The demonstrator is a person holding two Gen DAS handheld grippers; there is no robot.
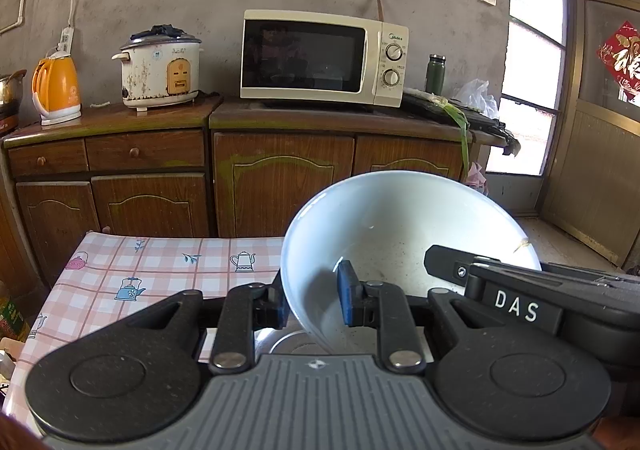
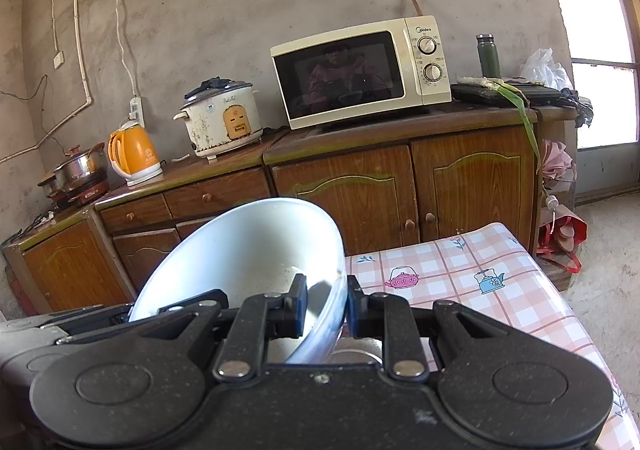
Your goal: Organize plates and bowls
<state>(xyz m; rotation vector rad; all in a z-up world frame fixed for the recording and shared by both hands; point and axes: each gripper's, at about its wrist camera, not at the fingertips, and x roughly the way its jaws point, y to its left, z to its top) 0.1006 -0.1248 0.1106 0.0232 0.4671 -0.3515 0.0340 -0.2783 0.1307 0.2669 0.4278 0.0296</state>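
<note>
The long brown wooden cabinet [image 1: 280, 169] fills the back of the room, carrying a cream microwave oven [image 1: 322, 57], a stained white rice cooker [image 1: 160, 65] and an orange electric kettle [image 1: 56, 91]. In front of it stands the tabletop under a pink checked cloth printed with teapots [image 1: 132, 270].

Above that tabletop hangs the task's thing, a large white ceramic bowl [image 1: 400, 234], lifted clear of the cloth and tilted so its hollow faces the cameras. It is gripped from both sides at once. The left hand-held gripper [image 1: 314, 300] is narrowed onto the bowl's left rim, one blue pad [image 1: 347, 296] inside the wall and the other outside. The right hand-held gripper [image 2: 326, 308] is likewise pinched onto the opposite rim, with the wall between its jaws.

So the bowl lies directly between the two hands, neither one nearer, and its rim line runs across from one gripper to the other. Just below it, a shiny round metal dish [image 1: 294, 342] shows on the tabletop; how much clearance separates them cannot be told. Any lowering would probably need both hands moving together to keep the bowl level.
</note>
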